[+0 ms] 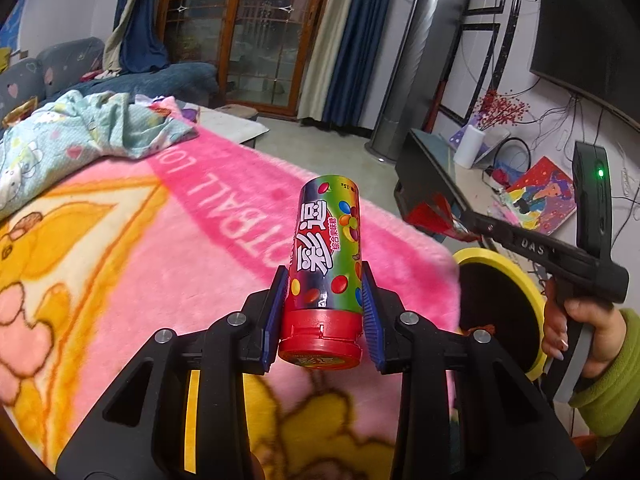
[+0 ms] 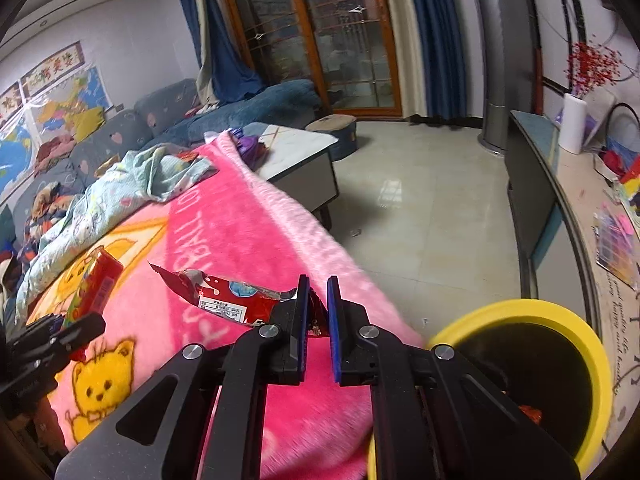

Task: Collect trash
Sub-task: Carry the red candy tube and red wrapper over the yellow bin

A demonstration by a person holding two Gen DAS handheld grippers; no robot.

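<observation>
- Plush pink blanket (image 1: 168, 280) covered the surface beside a round yellow-rimmed bin (image 2: 560, 320).
- My left gripper (image 1: 324, 312) clamped a cylindrical candy tube (image 1: 326, 256), red-capped.
- My right gripper (image 2: 318, 320) pinched a crinkled red foil wrapper (image 2: 232, 300).

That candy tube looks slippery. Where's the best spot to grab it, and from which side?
Grip the candy tube low on its straight body, just above the red cap, pads on opposite sides. That is how the left gripper holds it now; the wider cap probably helps stop slipping.

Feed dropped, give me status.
Left hand-held gripper shut on candy tube. Right hand-held gripper shut on red wrapper. Yellow bin alongside, path open.
</observation>
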